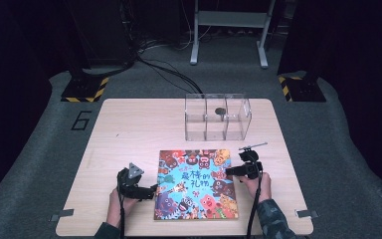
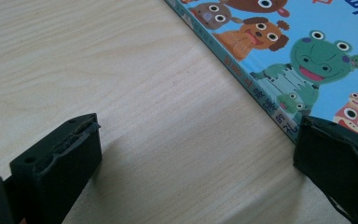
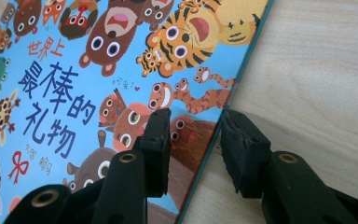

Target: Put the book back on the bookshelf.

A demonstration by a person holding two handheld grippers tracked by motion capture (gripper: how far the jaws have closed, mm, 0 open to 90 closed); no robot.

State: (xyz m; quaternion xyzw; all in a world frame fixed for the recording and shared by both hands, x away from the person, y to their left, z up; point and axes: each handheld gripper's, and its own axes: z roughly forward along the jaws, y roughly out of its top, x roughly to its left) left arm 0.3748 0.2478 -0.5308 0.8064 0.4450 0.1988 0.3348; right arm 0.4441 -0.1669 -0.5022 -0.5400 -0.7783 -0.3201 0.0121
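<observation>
The pale wooden worktop (image 1: 129,129) carries one square picture book with a blue cover of cartoon animals (image 1: 196,185), lying flat toward the person's edge. Beyond the book stands one clear plastic box with three compartments (image 1: 218,117). Two hands come in low, one on each side of the book. The left tool (image 2: 186,154) lies level at the book's left edge, jaws wide apart, one by the spine. The right tool (image 3: 193,144) straddles the book's right edge, jaws nearly together, clamping nothing.
</observation>
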